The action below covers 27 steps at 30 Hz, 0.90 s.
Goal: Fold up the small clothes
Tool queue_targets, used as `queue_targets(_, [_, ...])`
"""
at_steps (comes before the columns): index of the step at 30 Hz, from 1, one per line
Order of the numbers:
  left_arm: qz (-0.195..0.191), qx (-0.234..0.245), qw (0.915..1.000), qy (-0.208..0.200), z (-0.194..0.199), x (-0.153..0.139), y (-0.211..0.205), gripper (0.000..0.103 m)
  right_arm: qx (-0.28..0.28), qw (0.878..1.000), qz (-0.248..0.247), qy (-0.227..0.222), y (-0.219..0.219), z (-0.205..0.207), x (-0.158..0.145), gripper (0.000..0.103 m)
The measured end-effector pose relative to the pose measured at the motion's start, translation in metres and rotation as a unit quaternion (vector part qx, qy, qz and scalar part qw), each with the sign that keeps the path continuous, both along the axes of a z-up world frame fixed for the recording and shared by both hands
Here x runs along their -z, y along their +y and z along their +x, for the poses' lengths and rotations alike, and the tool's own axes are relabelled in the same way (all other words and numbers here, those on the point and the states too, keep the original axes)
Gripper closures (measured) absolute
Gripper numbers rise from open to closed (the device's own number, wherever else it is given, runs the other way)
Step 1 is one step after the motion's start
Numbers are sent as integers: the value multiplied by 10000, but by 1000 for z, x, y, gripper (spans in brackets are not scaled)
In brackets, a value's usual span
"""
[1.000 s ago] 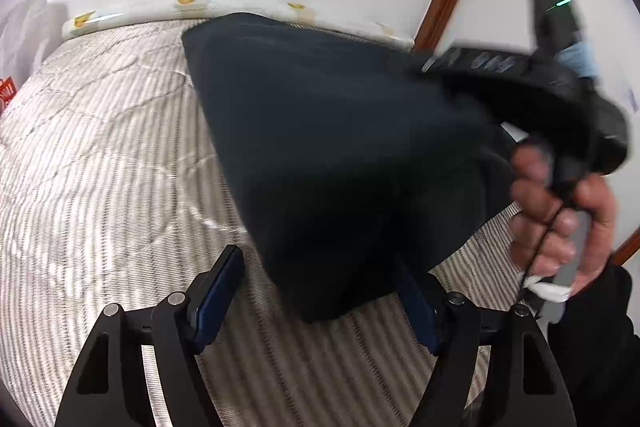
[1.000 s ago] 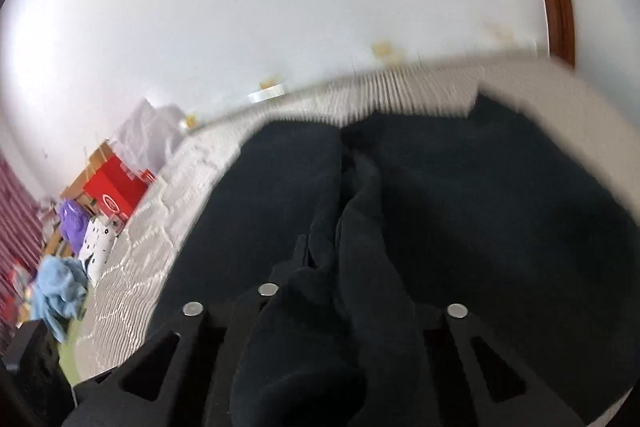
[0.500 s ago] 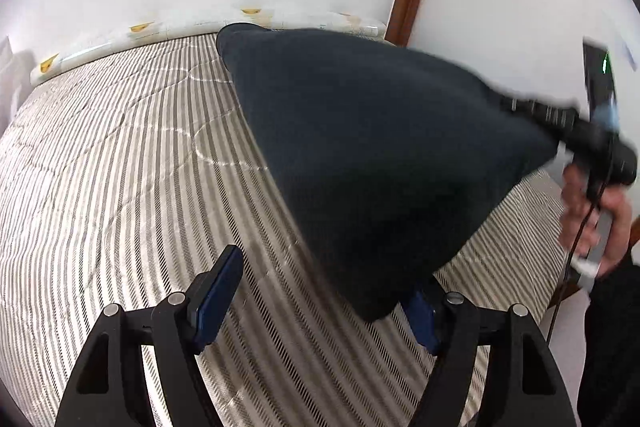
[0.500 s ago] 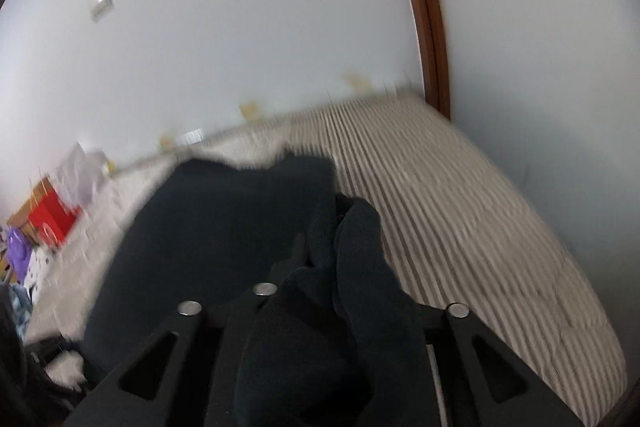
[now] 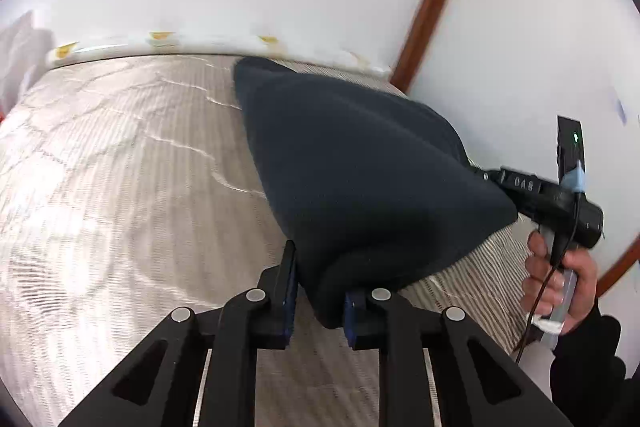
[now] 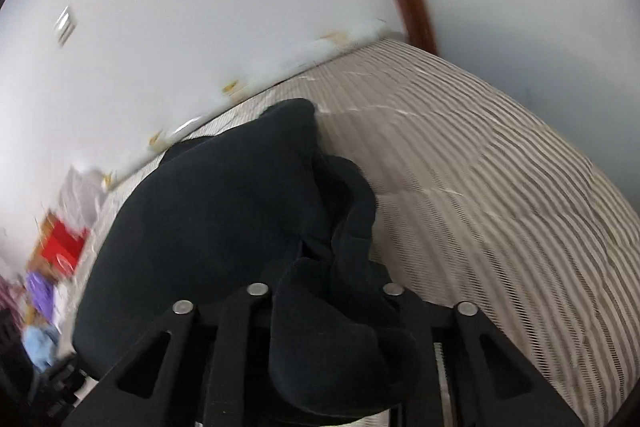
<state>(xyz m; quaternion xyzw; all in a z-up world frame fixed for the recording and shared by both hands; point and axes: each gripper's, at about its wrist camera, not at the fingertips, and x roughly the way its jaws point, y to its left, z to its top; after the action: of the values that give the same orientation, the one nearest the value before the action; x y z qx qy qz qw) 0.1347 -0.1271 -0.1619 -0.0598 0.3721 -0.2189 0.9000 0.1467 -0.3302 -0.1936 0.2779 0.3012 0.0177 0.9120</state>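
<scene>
My left gripper [image 5: 318, 301] has just closed, its blue pads now clamped on a corner of the dark garment [image 5: 360, 179]; my right gripper [image 6: 324, 291] pinches a bunched fold at the cloth's other end, its jaws having narrowed a moment ago; the garment hangs stretched between them above the striped mattress [image 5: 120, 187].

Both tongs, left [image 5: 318, 301] (just closing) and right [image 6: 326, 311], clamped.

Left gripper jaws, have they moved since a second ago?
Yes. The left gripper has just closed onto the dark garment, its blue pads pinching inward.
</scene>
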Motion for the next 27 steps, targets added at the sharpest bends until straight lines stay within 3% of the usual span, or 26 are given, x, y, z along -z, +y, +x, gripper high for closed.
queue_targets(4, [-50, -398, 9992, -4, 6, -4, 50, 86, -489, 9987, 67, -118, 47, 16, -13, 83])
queue_targets(8, [251, -866, 9958, -138, 5, -6, 103, 86, -1071, 9937, -52, -312, 112, 34, -28, 83])
queue_targets(12, [159, -1145, 9933, 80, 8, -1, 140, 86, -1301, 9901, -226, -483, 148, 40, -39, 83])
queue_targets(15, [241, -1111, 9934, 162, 10, 6, 133, 86, -1309, 9891, -238, -635, 142, 23, -43, 84])
queue_targets(18, [394, -1136, 9927, 103, 6, 4, 130, 85, -1304, 9901, -187, -495, 131, 15, -37, 84])
queue_targets(23, [184, -1169, 9923, 366, -17, 5, 145, 82, -1182, 9919, -315, -344, 117, -3, -36, 77])
queue_targets(27, [210, -1073, 9939, 174, -49, -4, 159, 68, -993, 9927, -387, -564, 105, -17, -53, 73])
